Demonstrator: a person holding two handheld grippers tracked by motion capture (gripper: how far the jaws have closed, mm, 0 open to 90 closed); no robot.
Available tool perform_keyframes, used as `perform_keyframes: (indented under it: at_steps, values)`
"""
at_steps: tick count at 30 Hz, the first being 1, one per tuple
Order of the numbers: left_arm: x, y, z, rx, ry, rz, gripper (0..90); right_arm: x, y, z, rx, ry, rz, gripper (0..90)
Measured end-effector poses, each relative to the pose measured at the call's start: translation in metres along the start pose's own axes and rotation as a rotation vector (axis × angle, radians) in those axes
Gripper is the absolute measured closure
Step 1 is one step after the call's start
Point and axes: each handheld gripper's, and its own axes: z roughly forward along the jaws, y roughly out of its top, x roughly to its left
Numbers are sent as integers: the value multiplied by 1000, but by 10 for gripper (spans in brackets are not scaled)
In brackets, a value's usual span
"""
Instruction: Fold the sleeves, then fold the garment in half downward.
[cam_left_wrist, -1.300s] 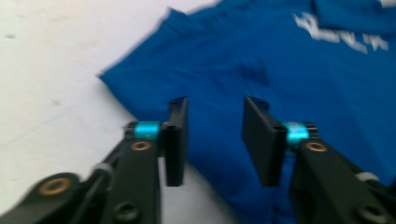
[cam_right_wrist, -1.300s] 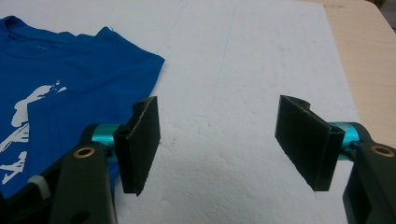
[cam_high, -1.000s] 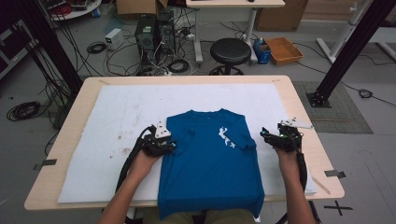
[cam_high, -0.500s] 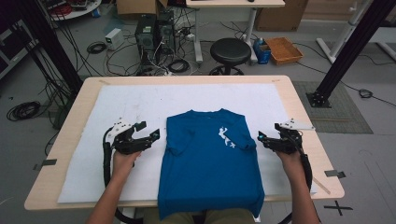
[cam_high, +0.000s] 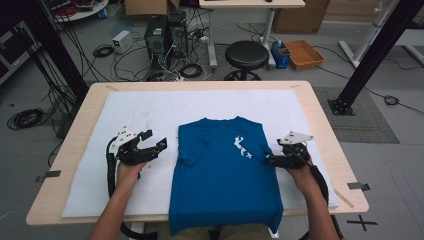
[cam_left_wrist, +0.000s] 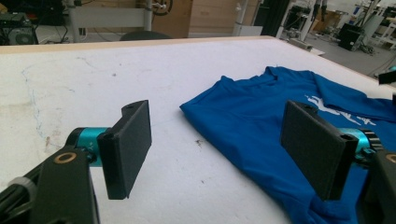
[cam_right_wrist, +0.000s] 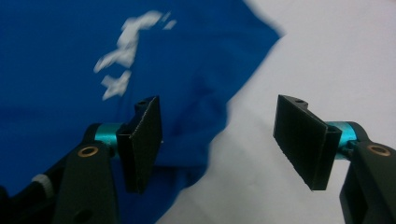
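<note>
A blue T-shirt with a small white print lies flat in the middle of the table. Its sleeves are folded in and its hem hangs over the front edge. My left gripper hovers open over the white mat, a short way left of the shirt's left edge. In the left gripper view the open gripper frames bare mat and the shirt edge. My right gripper stands open at the shirt's right edge. In the right gripper view the shirt edge runs between the jaws of the gripper.
A white mat covers most of the wooden table. Behind the table are a black stool, computer cases, floor cables and a cardboard tray. Black frame posts stand at both sides.
My left gripper has pulled away to the left from the shirt's left edge onto the bare mat. My right gripper has shifted slightly inward to the shirt's right edge.
</note>
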Motion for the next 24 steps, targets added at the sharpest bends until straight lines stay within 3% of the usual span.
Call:
perform_keyframes:
  at_steps: [1, 2, 4, 5, 6, 9, 10, 11, 14, 15, 24]
  values:
    - [0, 0, 1, 5, -2, 4, 251, 3, -1, 1, 34, 5, -33, 328]
    - [-1, -1, 2, 8, -3, 6, 251, 4, -2, 0, 28, 10, -36, 323]
    - [-2, -1, 3, 8, -4, 9, 250, 0, -2, -7, -33, 10, 4, 292]
    - [-3, -1, 3, 11, -4, 5, 250, 0, -2, -7, -33, 10, 4, 292]
    - [-3, -1, 4, 13, -4, 9, 250, -6, -2, -15, -109, 2, 63, 259]
    - [-4, 0, 4, 12, -3, 10, 248, -15, -6, -23, -194, -30, 156, 243]
    - [-3, 0, 4, 9, -1, 5, 248, -15, -6, -23, -194, -30, 156, 243]
    - [-3, 0, 3, 2, 0, -8, 248, -20, -10, -26, -214, -79, 193, 227]
    - [-1, 0, 3, 0, 5, -12, 248, -24, -13, -27, -217, -113, 217, 217]
    - [-1, 0, 3, 3, 5, -12, 246, -27, -15, -29, -232, -133, 245, 217]
    - [-4, -1, 5, 25, 10, 8, 246, -33, -17, -33, -263, -148, 318, 217]
